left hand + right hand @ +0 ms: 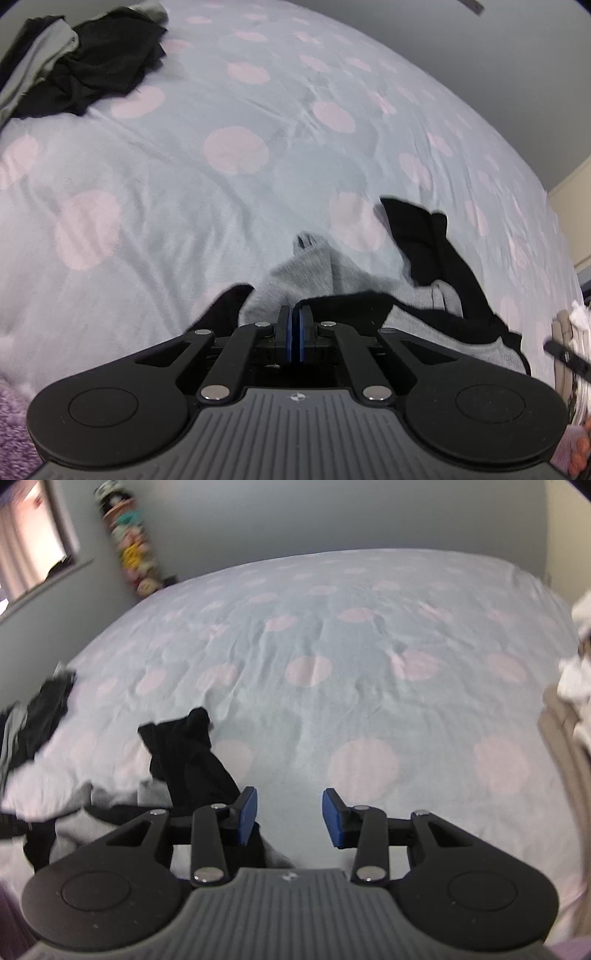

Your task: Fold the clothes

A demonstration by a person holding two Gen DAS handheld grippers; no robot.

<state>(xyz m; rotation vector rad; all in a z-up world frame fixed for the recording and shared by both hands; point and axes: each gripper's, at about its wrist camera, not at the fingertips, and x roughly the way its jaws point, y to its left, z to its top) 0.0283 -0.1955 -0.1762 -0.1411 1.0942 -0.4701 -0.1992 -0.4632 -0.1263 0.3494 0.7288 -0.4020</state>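
I find my left gripper (294, 325) with its blue pads (285, 332) pressed together. Whether a thin edge of the crumpled grey-and-black knit garment (317, 273) is pinched between them I cannot tell; the cloth lies directly under and just ahead of the tips, on the pale blue bed cover with pink dots (236, 147).

My right gripper (289, 812) stands with its pads apart and nothing between them. The same garment (188, 753) lies to its left, its black part touching the outer side of the left pad (247, 814); only bare cover lies ahead of the opening.

Risks, as I judge them:

- If the left pads hold only a sliver of fabric, or none, any lift may shed the garment and leave it bunched.
- The right gripper is offset from the cloth. Closing where it stands would catch nothing, or pinch the bed cover and drag it into wrinkles.
- The garment is twisted, grey and black layers overlapping. Grabbing two layers at once would fold in a crease.

A second dark heap of clothes (92, 70) lies well beyond the left gripper, far to its left. Both views are blurred, so edges are uncertain.
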